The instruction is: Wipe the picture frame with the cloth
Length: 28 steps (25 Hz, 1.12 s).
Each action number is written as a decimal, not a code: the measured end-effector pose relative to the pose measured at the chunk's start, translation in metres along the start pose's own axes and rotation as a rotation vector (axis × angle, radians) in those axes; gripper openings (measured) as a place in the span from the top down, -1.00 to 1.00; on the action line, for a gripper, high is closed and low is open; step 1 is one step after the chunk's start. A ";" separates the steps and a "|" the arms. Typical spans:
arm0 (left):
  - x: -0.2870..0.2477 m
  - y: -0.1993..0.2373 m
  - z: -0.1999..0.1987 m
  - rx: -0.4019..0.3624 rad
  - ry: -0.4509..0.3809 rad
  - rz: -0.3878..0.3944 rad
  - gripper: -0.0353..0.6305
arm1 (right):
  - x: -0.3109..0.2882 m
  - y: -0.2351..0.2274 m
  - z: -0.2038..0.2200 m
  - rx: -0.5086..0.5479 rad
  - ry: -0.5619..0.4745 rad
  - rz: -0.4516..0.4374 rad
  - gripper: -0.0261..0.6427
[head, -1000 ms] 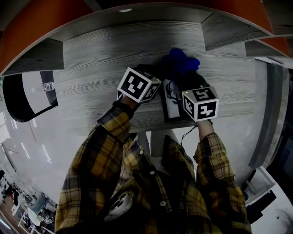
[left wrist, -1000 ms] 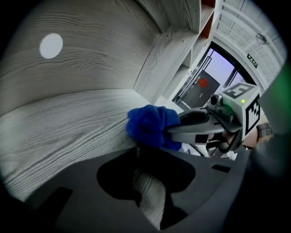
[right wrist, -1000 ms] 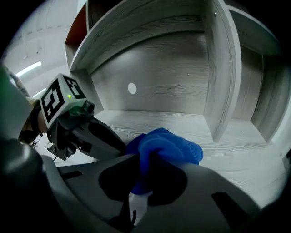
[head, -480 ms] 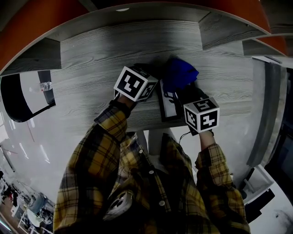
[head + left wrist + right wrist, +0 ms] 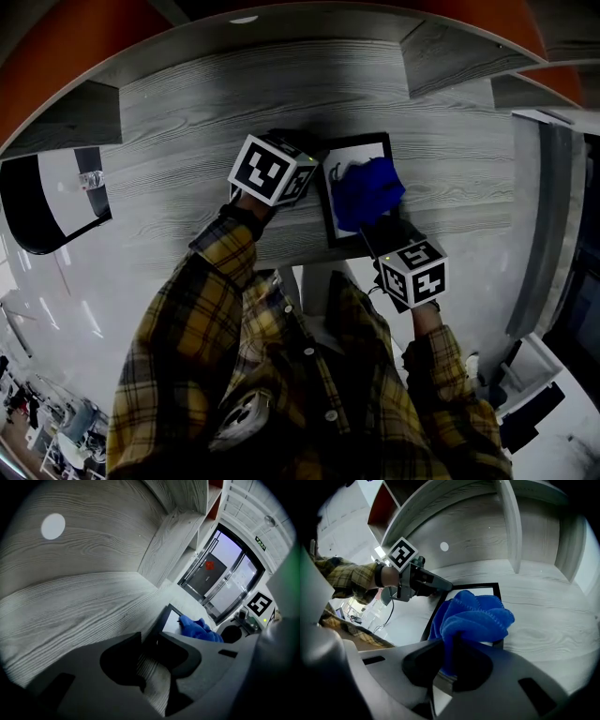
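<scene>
Status: frame [image 5: 361, 150] lay flat on the tabletop [image 5: 206, 112], its near end close to the tabletop's front edge. Cloth [image 5: 366, 195] sat bunched on the frame's glass, over the middle and right side. The far-left part of the glass was bare, with a bit of dark drawing showing.

Right tool [image 5: 452, 656]: jaws clamped on one fold of the cloth, the rest ballooning out past the tips onto the glass. Left tool [image 5: 150, 638]: jaws narrow, tips at the frame's left rim toward its far corner. I read that as pinching the rim to pin it, though how deep the bite went wasn't clear.

My read: mid-wipe, glass partly covered, rims not obviously done.

To do the stroke well:
- Bear down through the wad, not the jaw tips. Hard tips on glass would scratch or skate.
- Stroke along the frame's long axis in overlapping passes, from its right rim across to its left rim.
- Left tool needed a firm hold. The frame looked light and sat near the tabletop's edge, so a pull toward its near end could slide it off.
- Only one fold was gripped, so drag gently or the cloth would pull out or roll instead of wiping.
- Stop strokes short of the left tool, then do the black rims and corners.
</scene>
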<state>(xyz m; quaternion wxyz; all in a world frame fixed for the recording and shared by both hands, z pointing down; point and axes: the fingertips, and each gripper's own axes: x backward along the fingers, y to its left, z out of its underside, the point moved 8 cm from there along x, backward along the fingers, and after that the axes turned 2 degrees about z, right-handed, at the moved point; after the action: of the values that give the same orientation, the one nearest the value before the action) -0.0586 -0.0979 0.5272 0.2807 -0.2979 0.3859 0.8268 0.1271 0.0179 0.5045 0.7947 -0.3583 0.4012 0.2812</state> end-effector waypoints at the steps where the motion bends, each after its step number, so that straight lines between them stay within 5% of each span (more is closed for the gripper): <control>1: 0.000 0.000 0.000 0.000 0.000 0.000 0.55 | 0.003 0.001 0.004 -0.010 0.004 -0.003 0.78; 11: 0.000 0.000 -0.001 0.000 -0.003 -0.001 0.55 | 0.021 0.004 0.017 -0.066 -0.016 -0.048 0.78; 15: -0.001 -0.001 -0.001 -0.004 -0.006 0.003 0.55 | 0.055 -0.004 -0.020 -0.130 -0.195 -0.091 0.78; 22: 0.000 0.000 0.000 -0.008 -0.002 -0.004 0.55 | 0.074 -0.035 -0.101 -0.080 -0.446 -0.019 0.78; 28: 0.000 -0.001 0.000 -0.008 -0.003 -0.009 0.55 | -0.003 -0.076 -0.096 0.012 -0.285 0.142 0.78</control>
<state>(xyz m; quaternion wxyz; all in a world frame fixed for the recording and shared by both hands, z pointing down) -0.0580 -0.0973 0.5268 0.2839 -0.2996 0.3807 0.8275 0.1395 -0.1036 0.4926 0.8238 -0.2810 0.3104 0.3822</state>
